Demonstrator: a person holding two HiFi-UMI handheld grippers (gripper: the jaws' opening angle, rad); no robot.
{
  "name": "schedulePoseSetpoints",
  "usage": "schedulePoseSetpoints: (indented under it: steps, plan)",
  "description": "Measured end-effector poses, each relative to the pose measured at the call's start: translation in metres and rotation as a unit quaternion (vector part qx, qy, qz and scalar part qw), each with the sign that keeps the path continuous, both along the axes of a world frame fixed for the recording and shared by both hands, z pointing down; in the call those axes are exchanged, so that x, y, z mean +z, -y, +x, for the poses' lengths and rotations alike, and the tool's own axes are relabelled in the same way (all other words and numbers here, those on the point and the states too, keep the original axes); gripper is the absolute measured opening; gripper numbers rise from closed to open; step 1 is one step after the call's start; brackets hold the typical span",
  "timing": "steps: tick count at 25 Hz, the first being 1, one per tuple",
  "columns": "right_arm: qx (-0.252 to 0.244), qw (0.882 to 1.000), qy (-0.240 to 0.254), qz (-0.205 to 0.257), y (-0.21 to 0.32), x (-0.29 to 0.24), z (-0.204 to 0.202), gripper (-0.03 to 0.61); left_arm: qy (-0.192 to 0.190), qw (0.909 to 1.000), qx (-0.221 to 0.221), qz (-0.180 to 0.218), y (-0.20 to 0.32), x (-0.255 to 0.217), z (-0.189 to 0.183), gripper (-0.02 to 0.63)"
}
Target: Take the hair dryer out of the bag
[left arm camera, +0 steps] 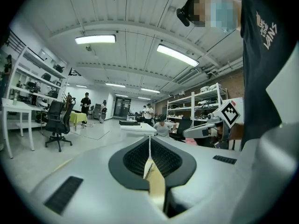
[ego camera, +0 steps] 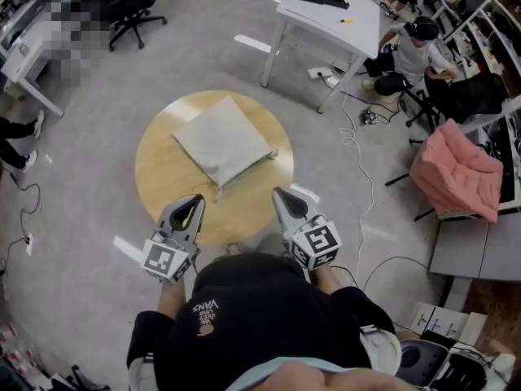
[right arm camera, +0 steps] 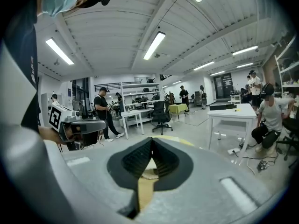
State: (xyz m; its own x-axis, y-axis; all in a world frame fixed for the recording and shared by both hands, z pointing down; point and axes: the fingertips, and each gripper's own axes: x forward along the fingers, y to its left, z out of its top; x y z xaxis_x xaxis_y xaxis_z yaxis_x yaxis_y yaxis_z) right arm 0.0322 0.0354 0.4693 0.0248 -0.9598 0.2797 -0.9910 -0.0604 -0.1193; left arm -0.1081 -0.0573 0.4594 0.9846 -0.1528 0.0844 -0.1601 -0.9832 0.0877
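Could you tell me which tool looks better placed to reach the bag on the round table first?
Left, slightly. The left tool is shut and empty, its tip close to the near corner of the bag; the right tool, also shut and empty, sits further from it. Neither touches the bag.

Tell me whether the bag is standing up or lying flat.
Lying flat. In the head view the bag rests on the round wooden table with its broad face up.

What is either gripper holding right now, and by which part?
Nothing is held. The left gripper and the right gripper both have their jaws together and empty, apart from the bag lying on the round table.
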Motion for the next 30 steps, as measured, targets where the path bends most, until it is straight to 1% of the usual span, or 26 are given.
schedulePoseSetpoints:
  steps: [4,7,8,10,12,14,17,19,21,24,27,30]
  plan:
    - [0.008,1.000,0.003,-0.004,0.002,0.003,0.005,-0.002,0.003,1.0000,0.008,-0.003,0.004,0.005,0.006,0.009]
    - [0.005,1.000,0.006,-0.007,0.007,0.007,0.010,-0.002,0.019,0.9997,0.014,-0.005,0.005,0.012,0.013,0.009]
    - [0.002,1.000,0.006,-0.007,0.008,0.009,0.012,-0.002,0.024,0.9996,0.016,-0.002,0.006,0.015,0.016,0.009]
    - [-0.005,1.000,0.007,-0.007,0.013,0.011,0.017,-0.002,0.025,0.9993,0.023,0.018,0.007,0.020,0.023,0.009]
    - [-0.014,1.000,0.007,-0.007,0.017,0.012,0.023,-0.002,0.027,0.9992,0.021,0.020,0.005,0.027,0.031,0.009]
    - [-0.021,1.000,0.008,-0.008,0.020,0.011,0.031,-0.002,0.032,0.9993,0.012,0.013,0.003,0.040,0.035,0.009]
    - [-0.032,0.999,0.011,-0.008,0.030,0.010,0.042,-0.002,0.029,0.9995,-0.014,-0.001,0.009,0.040,0.044,0.009]
    - [-0.042,0.999,0.011,-0.010,0.035,0.012,0.047,-0.002,0.021,0.9993,-0.030,0.001,0.018,0.046,0.048,0.009]
    - [-0.052,0.998,0.011,-0.012,0.038,0.014,0.055,-0.002,0.022,0.9989,-0.041,-0.001,0.022,0.055,0.054,0.009]
    - [-0.066,0.998,0.011,-0.016,0.044,0.015,0.069,-0.002,0.037,0.9980,-0.052,0.003,0.024,0.064,0.066,0.009]
    - [-0.082,0.996,0.012,-0.017,0.052,0.016,0.078,-0.002,0.056,0.9968,-0.054,0.016,0.026,0.068,0.076,0.009]
    - [-0.101,0.995,0.013,-0.017,0.060,0.016,0.083,-0.002,0.062,0.9958,-0.066,0.009,0.031,0.076,0.082,0.009]
